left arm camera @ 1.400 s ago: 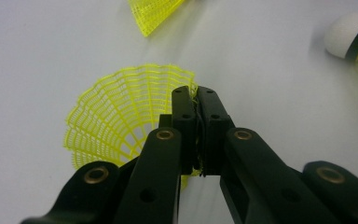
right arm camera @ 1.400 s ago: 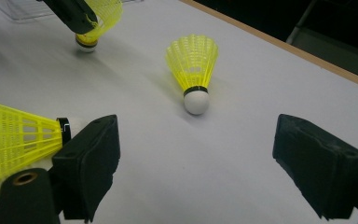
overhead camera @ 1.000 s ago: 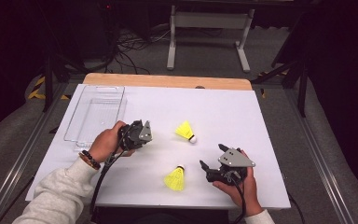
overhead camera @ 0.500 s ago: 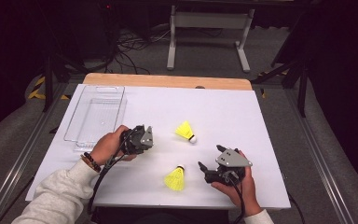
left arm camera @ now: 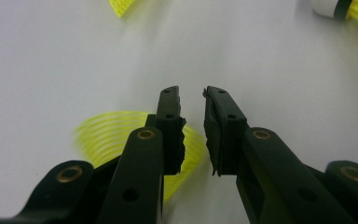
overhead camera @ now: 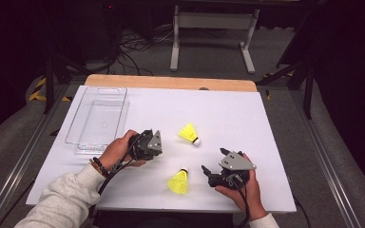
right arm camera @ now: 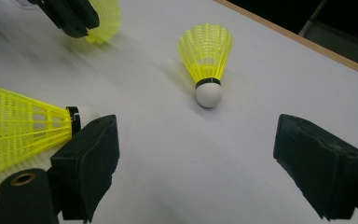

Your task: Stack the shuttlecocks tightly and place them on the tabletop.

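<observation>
By the worktop's (overhead camera: pixel 228 109) left edge, a clear tray (overhead camera: pixel 72 137) is seen. Just right of it, the left gripper (left arm camera: pixel 190 95) is held low. Its fingers (left arm camera: pixel 170 116) have just been opening and are released, a narrow gap of bare worktop showing between them. A blurred shuttlecock (left arm camera: pixel 102 133) is glimpsed lying under them, not gripped. At mid-worktop, the middle shuttlecock (overhead camera: pixel 189 133) is lying on its side. Near the front edge lies the front shuttlecock (overhead camera: pixel 178 182), its cork just beside one finger of the right gripper (overhead camera: pixel 209 175). Those fingers are spread wide, with nothing grasped.
</observation>
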Motion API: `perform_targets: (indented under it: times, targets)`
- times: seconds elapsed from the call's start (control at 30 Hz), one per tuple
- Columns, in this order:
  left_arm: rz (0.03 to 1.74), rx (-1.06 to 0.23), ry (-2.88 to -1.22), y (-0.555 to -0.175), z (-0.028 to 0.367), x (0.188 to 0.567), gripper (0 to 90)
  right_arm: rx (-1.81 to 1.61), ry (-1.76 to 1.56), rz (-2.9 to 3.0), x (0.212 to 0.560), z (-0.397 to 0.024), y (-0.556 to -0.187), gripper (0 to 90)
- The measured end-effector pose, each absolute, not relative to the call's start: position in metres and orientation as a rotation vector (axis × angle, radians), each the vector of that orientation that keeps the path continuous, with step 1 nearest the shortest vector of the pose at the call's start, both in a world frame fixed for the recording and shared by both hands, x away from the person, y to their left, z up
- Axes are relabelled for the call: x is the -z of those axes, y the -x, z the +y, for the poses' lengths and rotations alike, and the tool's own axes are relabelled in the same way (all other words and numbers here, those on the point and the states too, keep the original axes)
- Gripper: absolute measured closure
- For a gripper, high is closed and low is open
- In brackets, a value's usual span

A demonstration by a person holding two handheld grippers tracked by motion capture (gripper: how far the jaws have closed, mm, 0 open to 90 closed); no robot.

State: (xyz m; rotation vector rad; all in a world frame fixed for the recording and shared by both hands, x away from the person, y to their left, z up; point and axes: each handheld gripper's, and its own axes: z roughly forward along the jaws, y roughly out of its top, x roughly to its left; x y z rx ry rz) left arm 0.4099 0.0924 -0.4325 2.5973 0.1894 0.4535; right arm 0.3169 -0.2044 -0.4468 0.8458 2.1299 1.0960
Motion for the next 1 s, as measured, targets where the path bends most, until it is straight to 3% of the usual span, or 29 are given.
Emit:
perform_targets:
  times: [1.0]
  targets:
    - [0.195,-0.535,-2.299,-0.403,0.137,0.397,65.4,-1.099,-0.827,2.123,0.445,-0.205,-0.316,15.3]
